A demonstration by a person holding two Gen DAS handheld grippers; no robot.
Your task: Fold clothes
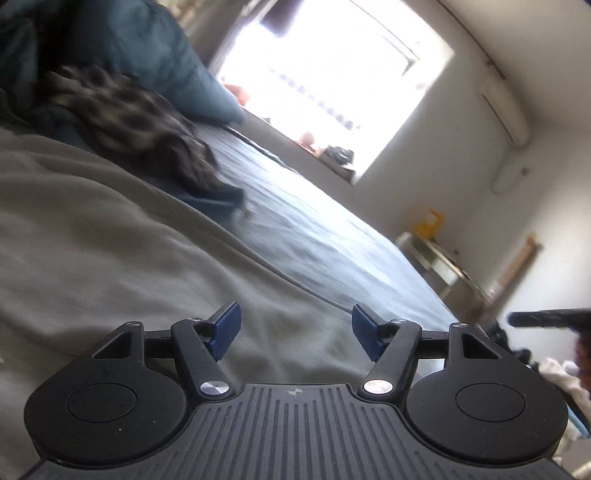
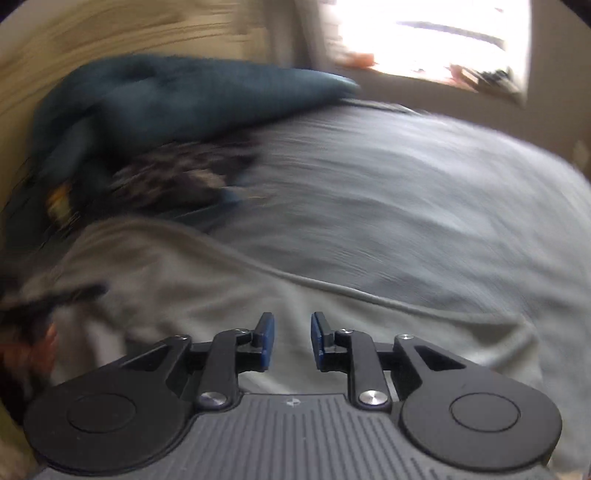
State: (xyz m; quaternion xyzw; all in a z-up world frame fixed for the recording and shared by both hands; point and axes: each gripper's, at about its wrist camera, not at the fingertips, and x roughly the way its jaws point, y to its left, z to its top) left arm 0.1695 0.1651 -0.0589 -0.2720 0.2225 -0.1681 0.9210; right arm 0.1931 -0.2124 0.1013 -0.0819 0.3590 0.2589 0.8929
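Observation:
A pale grey-green garment (image 1: pixel 110 236) lies spread on the bed, under both grippers; it also shows in the right wrist view (image 2: pixel 295 295). My left gripper (image 1: pixel 295 328) is wide open and empty just above it. My right gripper (image 2: pixel 292 338) is open with a narrower gap, empty, over the same garment near its hem. A dark patterned garment (image 1: pixel 140 125) lies crumpled farther up the bed, also visible, blurred, in the right wrist view (image 2: pixel 177 173). The right gripper's black tip (image 1: pixel 546 318) shows at the right edge of the left wrist view.
The bed has a grey-blue sheet (image 1: pixel 314 221). A teal pillow or duvet (image 1: pixel 147 48) sits at the head, also in the right wrist view (image 2: pixel 184 96). A bright window (image 1: pixel 325 74), a small table (image 1: pixel 439 262) and a wooden headboard (image 2: pixel 110 29) surround the bed.

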